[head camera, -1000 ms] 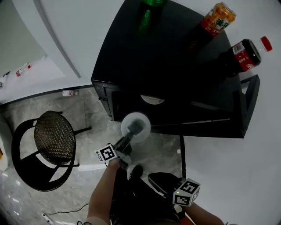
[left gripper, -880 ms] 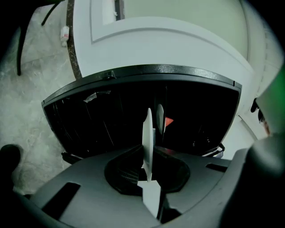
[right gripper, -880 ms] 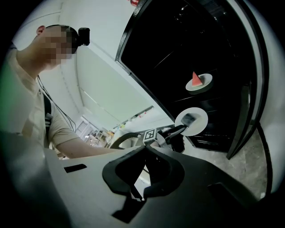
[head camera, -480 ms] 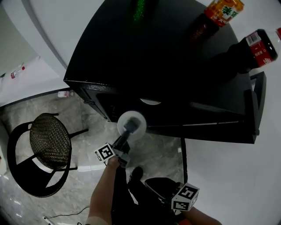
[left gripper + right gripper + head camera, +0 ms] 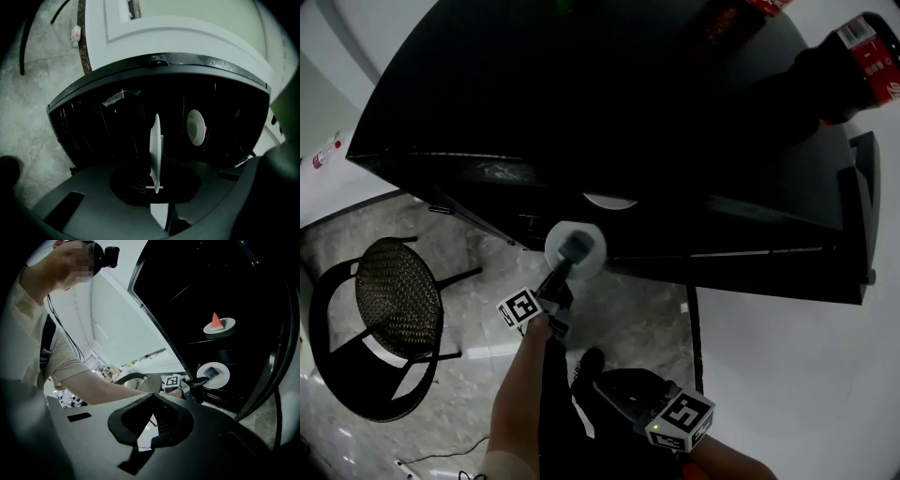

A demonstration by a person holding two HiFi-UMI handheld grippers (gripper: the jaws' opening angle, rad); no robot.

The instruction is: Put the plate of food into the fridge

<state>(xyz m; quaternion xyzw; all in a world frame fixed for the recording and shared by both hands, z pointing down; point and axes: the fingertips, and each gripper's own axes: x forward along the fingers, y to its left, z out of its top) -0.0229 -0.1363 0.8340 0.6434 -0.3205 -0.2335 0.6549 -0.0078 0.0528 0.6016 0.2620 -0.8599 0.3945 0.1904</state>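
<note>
As the left gripper (image 5: 563, 274) clamps the rim of the plate of food (image 5: 575, 248) at the open fridge (image 5: 581, 122) mouth toward twelve o'clock, with the right gripper (image 5: 153, 395) closed and empty at five o'clock, insertion seems under way, calling next for a level push onto a shelf.

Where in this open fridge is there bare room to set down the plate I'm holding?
The lower shelf space, under the watermelon plate, looks bare around the plate that the left gripper holds there. The upper shelf seems to have dark bare room beside the watermelon plate. The fridge top is crowded with bottles along its far edge.
</note>
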